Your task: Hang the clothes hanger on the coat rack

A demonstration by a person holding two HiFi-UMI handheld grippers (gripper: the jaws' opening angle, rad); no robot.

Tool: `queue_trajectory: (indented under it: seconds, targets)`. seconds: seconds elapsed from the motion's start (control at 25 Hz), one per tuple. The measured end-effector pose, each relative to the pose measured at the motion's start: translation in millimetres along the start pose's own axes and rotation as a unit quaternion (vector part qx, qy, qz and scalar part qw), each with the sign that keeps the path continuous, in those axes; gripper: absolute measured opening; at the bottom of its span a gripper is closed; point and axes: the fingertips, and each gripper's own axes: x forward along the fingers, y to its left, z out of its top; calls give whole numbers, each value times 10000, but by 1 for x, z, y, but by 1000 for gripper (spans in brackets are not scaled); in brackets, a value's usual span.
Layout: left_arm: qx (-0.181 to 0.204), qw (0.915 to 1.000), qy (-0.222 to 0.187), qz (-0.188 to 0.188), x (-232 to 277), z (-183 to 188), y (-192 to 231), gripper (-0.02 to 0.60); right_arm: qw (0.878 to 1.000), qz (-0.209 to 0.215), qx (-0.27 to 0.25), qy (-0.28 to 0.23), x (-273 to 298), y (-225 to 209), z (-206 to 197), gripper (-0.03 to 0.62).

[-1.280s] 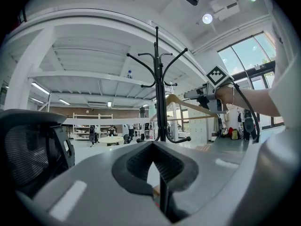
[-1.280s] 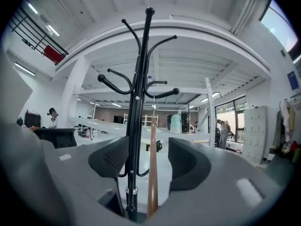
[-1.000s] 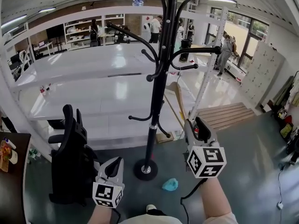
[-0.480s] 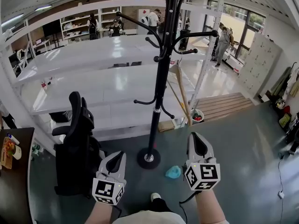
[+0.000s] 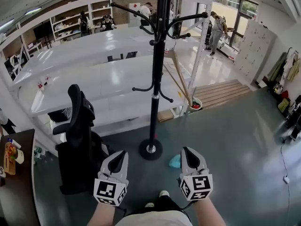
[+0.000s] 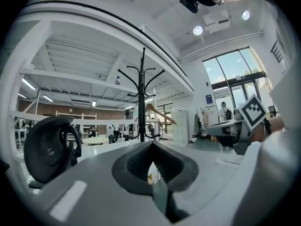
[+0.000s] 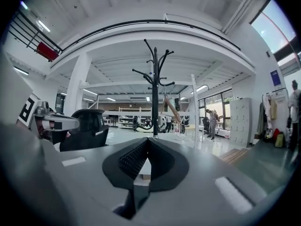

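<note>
The coat rack (image 5: pixel 154 74) is a tall black pole on a round foot, standing on the grey floor (image 5: pixel 235 140) with curved arms at two heights. The wooden hanger (image 5: pixel 177 75) is on the coat rack's right side, close to the pole and below the upper arms, and it slopes down and away to the right. Its hook is too small to make out. The left gripper view shows the hanger (image 6: pixel 161 114) right of the pole. In the right gripper view it (image 7: pixel 170 108) also sits just right of the pole.

Both tools are held low on the near side of the coat rack's foot, well apart from the pole and the hanger. The left tool (image 5: pixel 122 153) is to the left of the foot and the right tool (image 5: pixel 187 150) to its right, both pointing toward the rack. In its own view the left tool (image 6: pixel 151 143) has its jaws closed together at the tips with nothing between them. The right tool (image 7: pixel 147 139) is the same, tips touching and empty.

A black office chair (image 5: pixel 79 135) stands left of the coat rack. A small blue cloth (image 5: pixel 175 161) lies on the floor just right of the foot. White shelving (image 5: pixel 89 74) runs behind the rack, and wooden planks (image 5: pixel 221 92) lie on the floor to its right. A dark desk (image 5: pixel 21 182) is far to the rack's left.
</note>
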Motion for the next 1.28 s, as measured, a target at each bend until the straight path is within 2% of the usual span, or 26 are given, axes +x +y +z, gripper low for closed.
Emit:
queue_trajectory:
  seconds: [0.2, 0.44, 0.72, 1.04, 1.28]
  targets:
    - [-99, 9999, 62, -65, -20, -8, -9, 0, 9997, 66, 65, 204, -27, 15, -21, 26]
    - [-118, 9999, 65, -30, -40, -10, -28, 0, 9986, 344, -28, 396, -54, 29, -34, 26]
    - [-100, 9999, 129, -45, -69, -2, -90, 0, 9979, 445, 87, 473, -117, 21, -39, 26]
    - [-47, 9999, 113, -28, -125, 5, -165, 0, 9965, 664, 161, 474, -202, 21, -45, 26]
    - [-33, 9999, 106, 132, -166, 9, -199, 0, 9953, 781, 217, 526, -247, 23, -50, 26]
